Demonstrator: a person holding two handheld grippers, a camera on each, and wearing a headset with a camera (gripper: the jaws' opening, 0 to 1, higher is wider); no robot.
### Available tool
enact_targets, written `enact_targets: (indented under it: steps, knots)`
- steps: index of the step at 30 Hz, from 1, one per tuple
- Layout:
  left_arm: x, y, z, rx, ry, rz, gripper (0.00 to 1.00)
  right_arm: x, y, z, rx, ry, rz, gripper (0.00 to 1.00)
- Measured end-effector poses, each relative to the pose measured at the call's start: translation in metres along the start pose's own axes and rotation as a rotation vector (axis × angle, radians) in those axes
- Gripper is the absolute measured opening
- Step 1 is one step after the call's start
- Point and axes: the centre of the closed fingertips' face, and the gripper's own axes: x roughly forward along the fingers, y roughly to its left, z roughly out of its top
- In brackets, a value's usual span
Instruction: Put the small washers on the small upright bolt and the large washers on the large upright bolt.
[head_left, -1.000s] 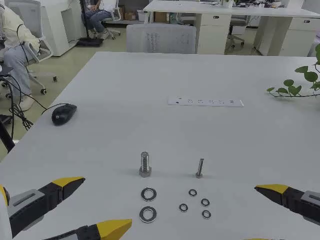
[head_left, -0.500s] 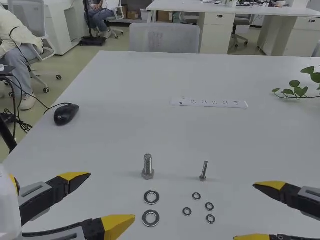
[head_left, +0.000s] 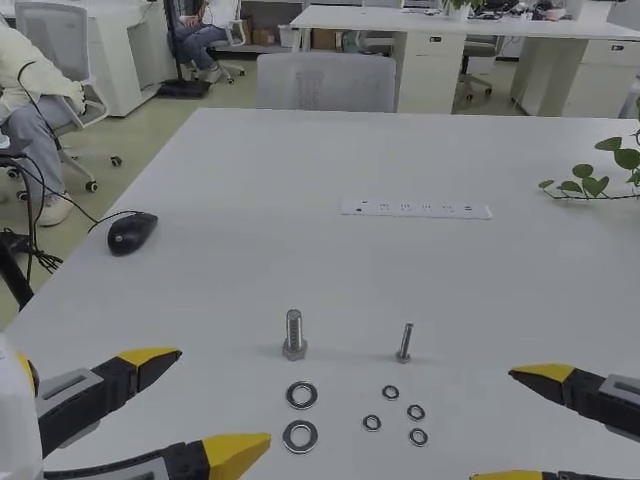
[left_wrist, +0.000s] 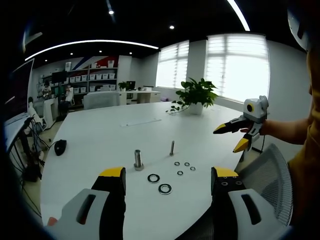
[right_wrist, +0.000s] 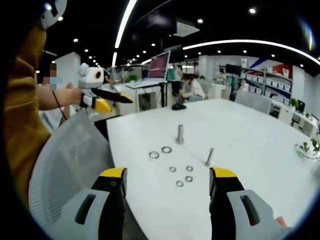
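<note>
Here, nearest you, your left claw and right claw gape wide and empty, beyond them two large washers and four small washers lie on the surface, then the large bolt and small bolt stand upright.

We are in an open-plan office. Our wide white table carries a corded computer mouse at the left and a flat power strip farther off. A grey office chair stands at the far edge, with more white desks behind it. A seated person is at the far left. We also see shelves of storage boxes, windows with blinds, a monitor and ceiling strip lights.
</note>
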Motion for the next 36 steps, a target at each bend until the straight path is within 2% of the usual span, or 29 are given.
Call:
enact_targets:
  steps: [10, 15, 22, 29, 36]
  knots:
    - [0.002, -0.007, -0.004, -0.004, 0.003, -0.015, 0.69, -0.006, 0.005, -0.008, 0.009, 0.021, -0.004, 0.68]
    - [0.002, -0.010, -0.009, 0.001, 0.022, -0.024, 0.69, -0.006, 0.005, -0.010, 0.012, 0.022, -0.004, 0.68]
    - [0.004, -0.007, 0.001, 0.010, 0.008, -0.025, 0.69, -0.006, 0.004, -0.011, 0.011, 0.025, -0.006, 0.68]
    - [0.011, -0.013, 0.001, 0.014, 0.015, -0.049, 0.69, -0.008, 0.001, -0.013, 0.013, 0.027, -0.011, 0.68]
    - [0.015, -0.015, 0.005, 0.024, 0.010, -0.063, 0.69, -0.008, -0.001, -0.014, 0.016, 0.031, -0.013, 0.68]
